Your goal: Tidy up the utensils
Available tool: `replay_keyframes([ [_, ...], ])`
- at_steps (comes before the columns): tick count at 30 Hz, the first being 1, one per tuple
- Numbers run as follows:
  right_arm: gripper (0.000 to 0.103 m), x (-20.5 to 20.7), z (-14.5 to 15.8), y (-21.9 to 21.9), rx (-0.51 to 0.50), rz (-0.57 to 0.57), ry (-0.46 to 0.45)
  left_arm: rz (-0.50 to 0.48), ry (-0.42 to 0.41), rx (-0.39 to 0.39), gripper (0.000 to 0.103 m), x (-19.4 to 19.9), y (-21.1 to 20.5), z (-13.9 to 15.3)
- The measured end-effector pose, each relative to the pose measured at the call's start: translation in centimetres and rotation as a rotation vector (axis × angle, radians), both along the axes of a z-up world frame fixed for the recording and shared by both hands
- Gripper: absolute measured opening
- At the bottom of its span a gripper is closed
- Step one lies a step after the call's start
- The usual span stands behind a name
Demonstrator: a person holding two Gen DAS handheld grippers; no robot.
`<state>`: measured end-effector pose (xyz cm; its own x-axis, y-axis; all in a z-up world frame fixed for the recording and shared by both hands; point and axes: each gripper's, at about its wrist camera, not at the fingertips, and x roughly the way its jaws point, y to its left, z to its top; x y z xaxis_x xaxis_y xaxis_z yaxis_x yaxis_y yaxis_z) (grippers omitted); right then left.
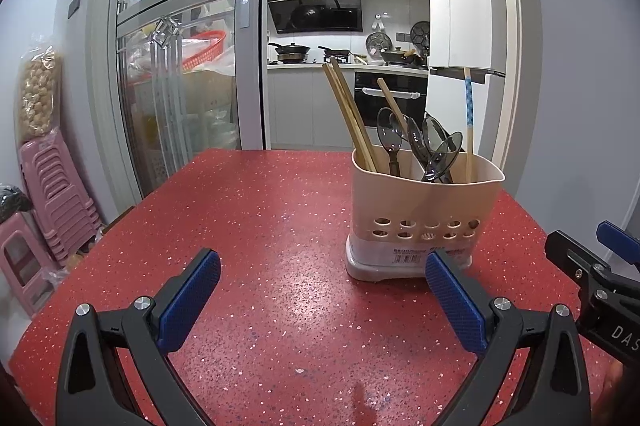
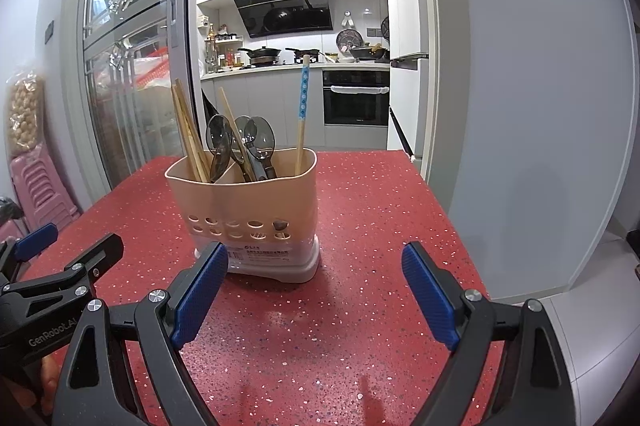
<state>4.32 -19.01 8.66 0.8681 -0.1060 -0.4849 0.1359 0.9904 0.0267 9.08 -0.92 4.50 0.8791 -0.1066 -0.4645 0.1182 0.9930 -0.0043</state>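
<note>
A beige plastic utensil holder with round holes near its bottom [image 1: 420, 202] [image 2: 248, 202] stood upright on the red speckled table [image 1: 260, 226] [image 2: 360, 226], toward the table's far edge. Inside it stood plain wooden chopsticks [image 1: 348, 114] [image 2: 188, 130], dark see-through plastic spoons [image 1: 424, 142] [image 2: 240, 142] with their bowls up, and one chopstick with a blue dotted top [image 1: 468, 110] [image 2: 303, 106]. The plain chopsticks leaned at the holder's left end, the spoons sat in the middle, and the blue-topped chopstick stood at the right end.

The left hand-held gripper [image 1: 322, 280] hung over the near part of the table with its blue pads [image 1: 192, 298] spread wide and nothing between them. The right hand-held gripper [image 2: 316, 274] was spread wide too and held nothing. Its left blue pad [image 2: 200, 290] was just in front of the holder's base. The two grippers were side by side, near the holder.

Pink plastic stools [image 1: 52, 194] were stacked on the floor past the table's left edge.
</note>
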Motion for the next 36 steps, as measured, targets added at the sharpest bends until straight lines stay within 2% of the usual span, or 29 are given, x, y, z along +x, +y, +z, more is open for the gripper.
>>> replay_keyframes([
  [36, 0.091, 0.0, -0.25, -0.07, 0.006, -0.007, 0.002, 0.003, 0.002, 0.008, 0.103, -0.3, -0.15, -0.19],
])
